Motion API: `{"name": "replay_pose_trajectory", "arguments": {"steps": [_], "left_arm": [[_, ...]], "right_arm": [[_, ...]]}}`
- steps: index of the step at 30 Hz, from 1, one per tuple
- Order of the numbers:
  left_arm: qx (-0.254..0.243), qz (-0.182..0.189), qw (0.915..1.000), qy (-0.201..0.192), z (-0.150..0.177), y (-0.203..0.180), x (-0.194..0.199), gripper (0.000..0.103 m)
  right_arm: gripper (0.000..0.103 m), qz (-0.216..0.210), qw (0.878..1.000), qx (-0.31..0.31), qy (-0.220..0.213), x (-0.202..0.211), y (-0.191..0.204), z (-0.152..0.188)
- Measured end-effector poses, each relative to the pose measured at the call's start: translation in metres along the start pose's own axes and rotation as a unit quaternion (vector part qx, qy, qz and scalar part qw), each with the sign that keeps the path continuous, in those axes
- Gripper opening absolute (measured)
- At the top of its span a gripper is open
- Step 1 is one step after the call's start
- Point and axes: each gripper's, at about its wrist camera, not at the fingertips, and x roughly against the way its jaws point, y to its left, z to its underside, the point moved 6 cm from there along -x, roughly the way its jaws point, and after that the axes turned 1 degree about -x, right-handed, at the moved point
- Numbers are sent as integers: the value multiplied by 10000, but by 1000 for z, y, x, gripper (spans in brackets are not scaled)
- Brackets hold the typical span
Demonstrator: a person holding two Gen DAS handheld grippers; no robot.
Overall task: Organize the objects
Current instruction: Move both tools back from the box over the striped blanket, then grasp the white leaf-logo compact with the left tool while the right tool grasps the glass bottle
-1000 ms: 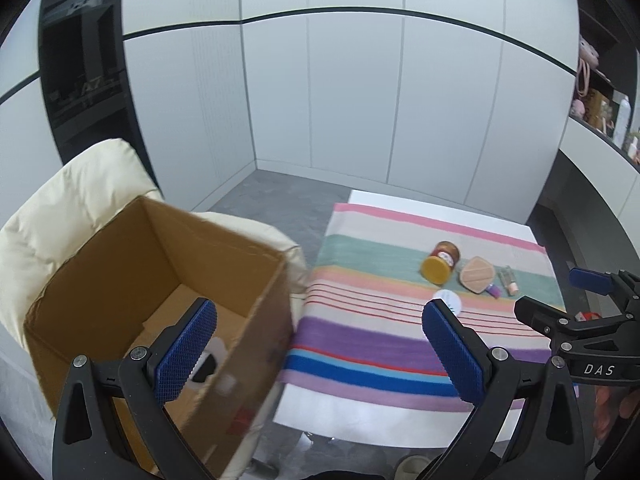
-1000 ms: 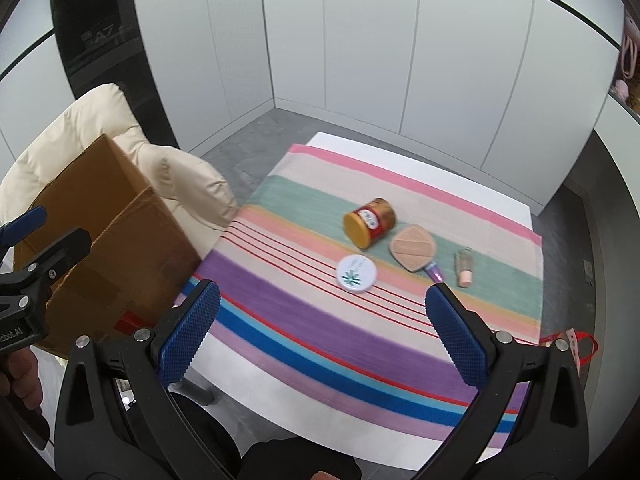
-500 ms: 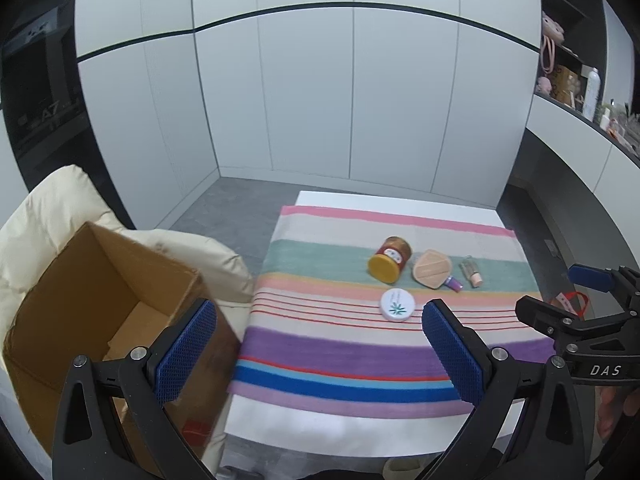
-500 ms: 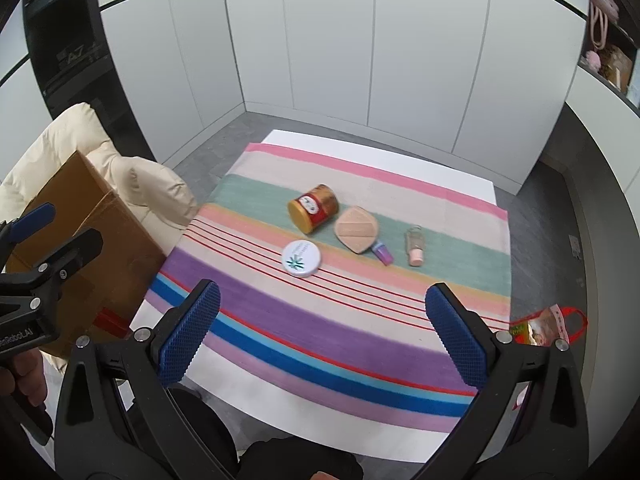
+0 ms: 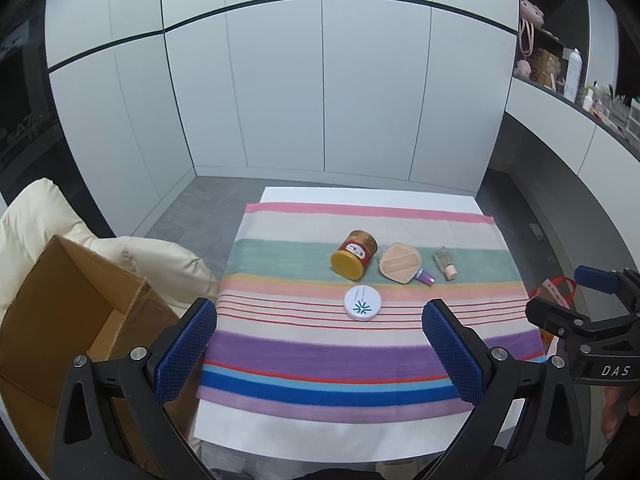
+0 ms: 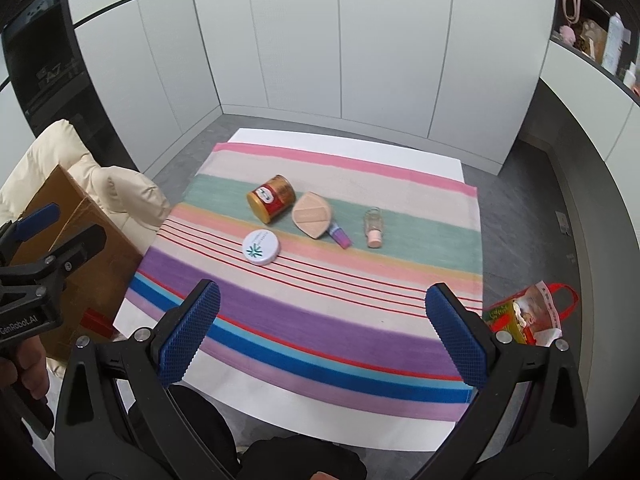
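A second ago the left tongs (image 5: 318,346) looked down into the cardboard box (image 5: 76,320); they have since swung away from it to face the counter (image 5: 360,436), and the right tongs (image 6: 324,334) have also turned to square up on the striped cloth (image 6: 312,312).

The box stands open on a cream chair (image 5: 36,224) at the counter's left side, well apart from the things to be sorted. What it holds cannot be seen from here.

Five things lie on the cloth, all near its far half. A red and gold jar (image 6: 272,198) lies on its side with its yellow lid toward the camera. Just beside it, to the right, is a beige powder puff (image 6: 312,214), and a small purple tube (image 6: 340,237) pokes out from under the puff's edge. In front of the jar sits a round white tin (image 6: 261,247). Furthest right is a small clear bottle (image 6: 373,228) with a pink cap.

Both tongs are spread wide and carry nothing, hanging above the near edge of the counter.

As a judgement, the work is partly done at most: five things are left to move, and the white tin, being nearest, looks the likely next pick.
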Motion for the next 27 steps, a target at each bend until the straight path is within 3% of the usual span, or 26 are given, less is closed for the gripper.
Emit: {"name": "replay_pose_trajectory", "arguments": {"steps": [4,12,20,27], "left_arm": [[9,19,9999,118,1,-3,-14,103],[31,99,9974,711,27,-13,-63,102],[79,143,9963,843,22,-25,-106,102],[64,131,9932,1159,38,-37,-164,100]], "right_arm": [[103,78,9999,-118,79,-9,-12,6],[103,131,9989,-268,371,-37,-30,18],[103,61,9979,-328,546,-87,-47,17],[103,255,9958,-456,746,-139,-74,13]]}}
